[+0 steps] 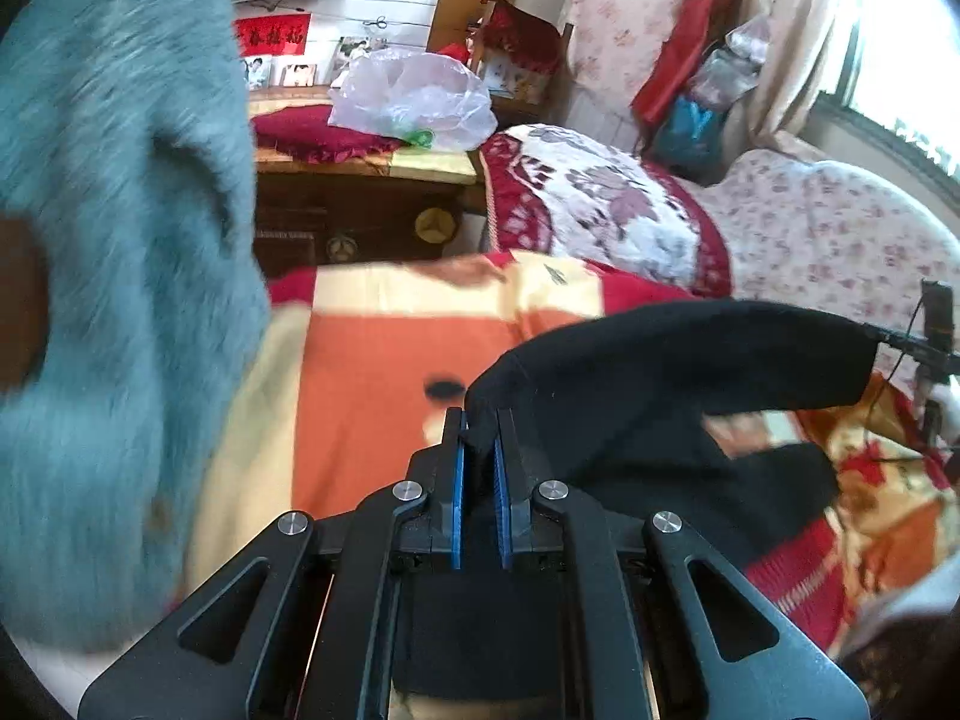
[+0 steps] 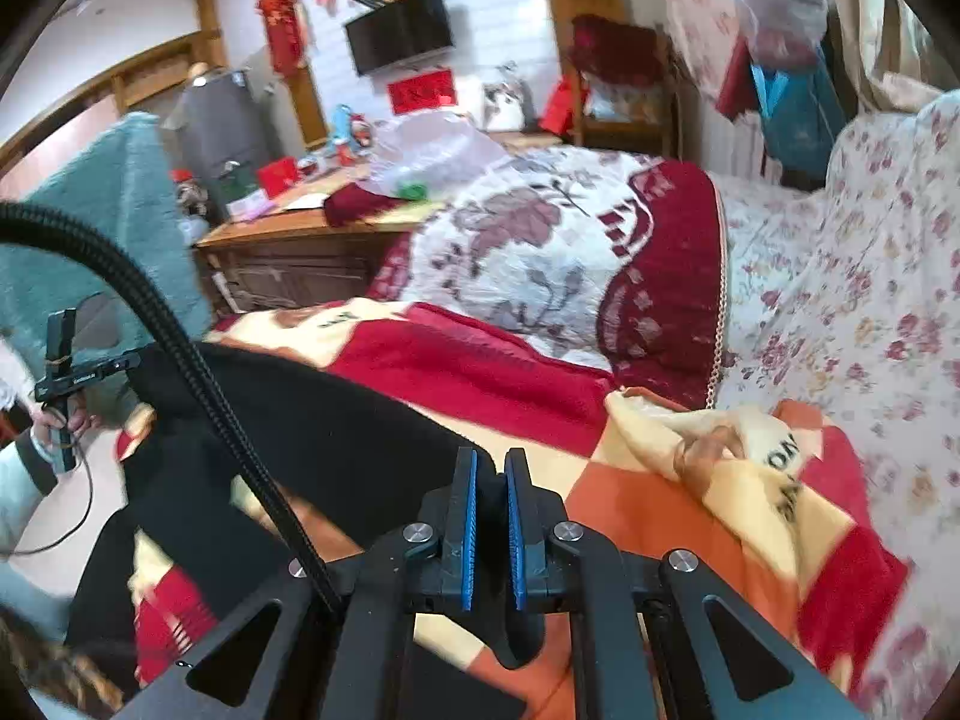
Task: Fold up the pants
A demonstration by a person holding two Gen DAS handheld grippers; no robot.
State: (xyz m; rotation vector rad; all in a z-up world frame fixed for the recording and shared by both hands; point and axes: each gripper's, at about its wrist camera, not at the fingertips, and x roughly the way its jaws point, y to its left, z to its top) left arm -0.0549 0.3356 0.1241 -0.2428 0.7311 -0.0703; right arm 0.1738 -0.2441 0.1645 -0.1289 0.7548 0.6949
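Black pants lifted above orange-red blanket, stretched between both tools. Left gripper clamped on one pants edge; right gripper clamped on the other. Clear plastic bag beyond blanket: contents unclear, something green inside. Lower pants cut off by frame.

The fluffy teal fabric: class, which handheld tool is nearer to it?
Left. The left tool, gripping the black pants, has the fluffy teal fabric looming beside it; the right tool sees it farther off.
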